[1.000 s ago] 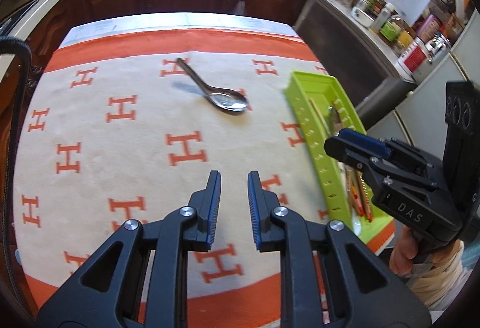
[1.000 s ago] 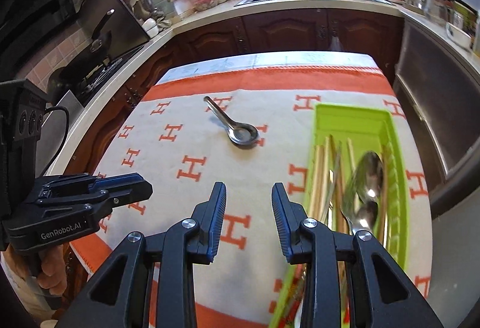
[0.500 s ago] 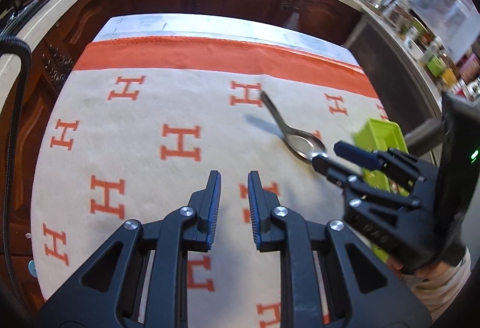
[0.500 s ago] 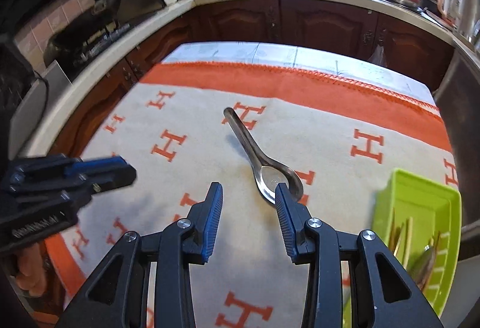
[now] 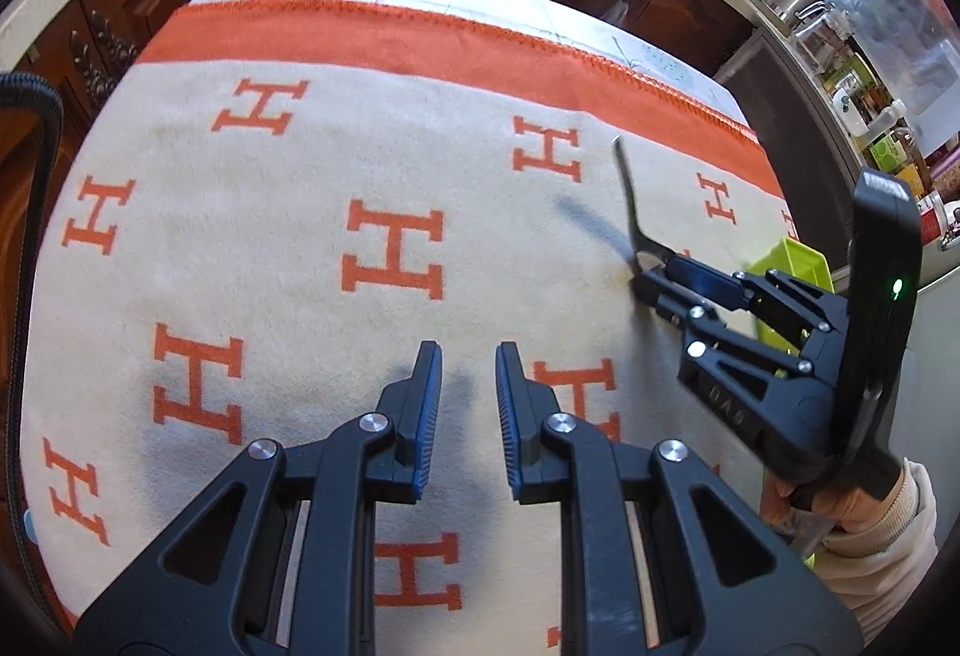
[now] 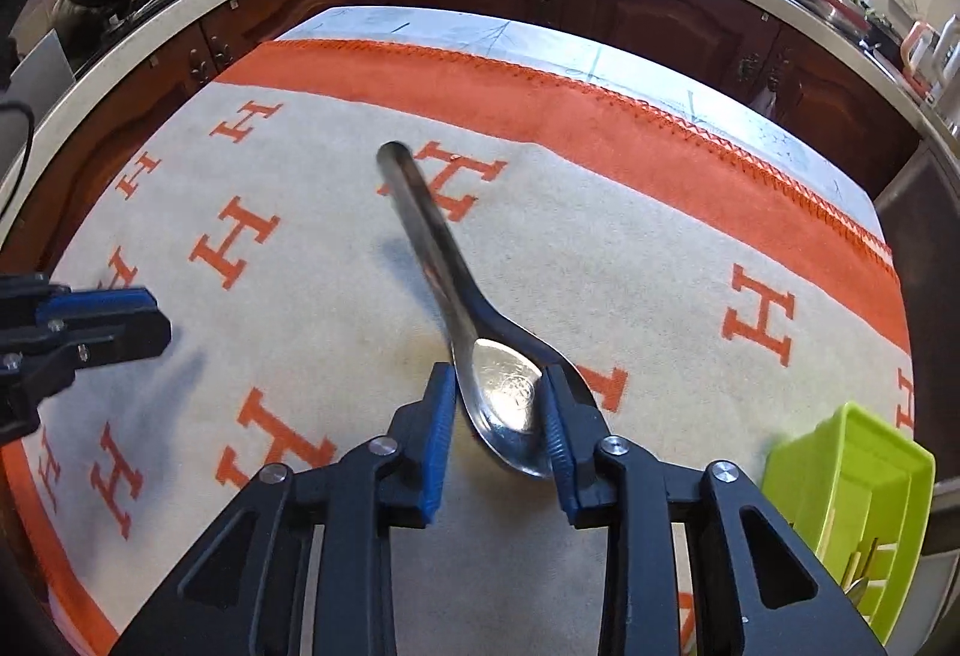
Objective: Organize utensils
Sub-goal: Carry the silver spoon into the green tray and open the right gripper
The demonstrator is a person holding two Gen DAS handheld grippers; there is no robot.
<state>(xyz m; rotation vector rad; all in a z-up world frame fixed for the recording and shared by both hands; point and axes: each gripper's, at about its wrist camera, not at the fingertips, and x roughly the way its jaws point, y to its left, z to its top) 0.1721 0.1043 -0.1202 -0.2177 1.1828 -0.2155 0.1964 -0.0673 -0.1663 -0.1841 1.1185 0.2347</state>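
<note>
Low over the cloth (image 6: 630, 260), right gripper (image 6: 498, 416) clamps the spoon (image 6: 480, 350) bowl

Left gripper (image 5: 468, 404): black plastic linkage arms showing silver round screws at the pivots, fingers carrying blue ribbed pads (image 5: 429, 416). Right gripper (image 6: 497, 437): showing the same black frame, silver screws and blue pads, with a green light glowing on its upright black housing. Right hand (image 5: 840, 503): bare skin showing beneath a cream sleeve (image 5: 888, 554).

Two wrist views, shared blanket (image 5: 300, 212)
</note>
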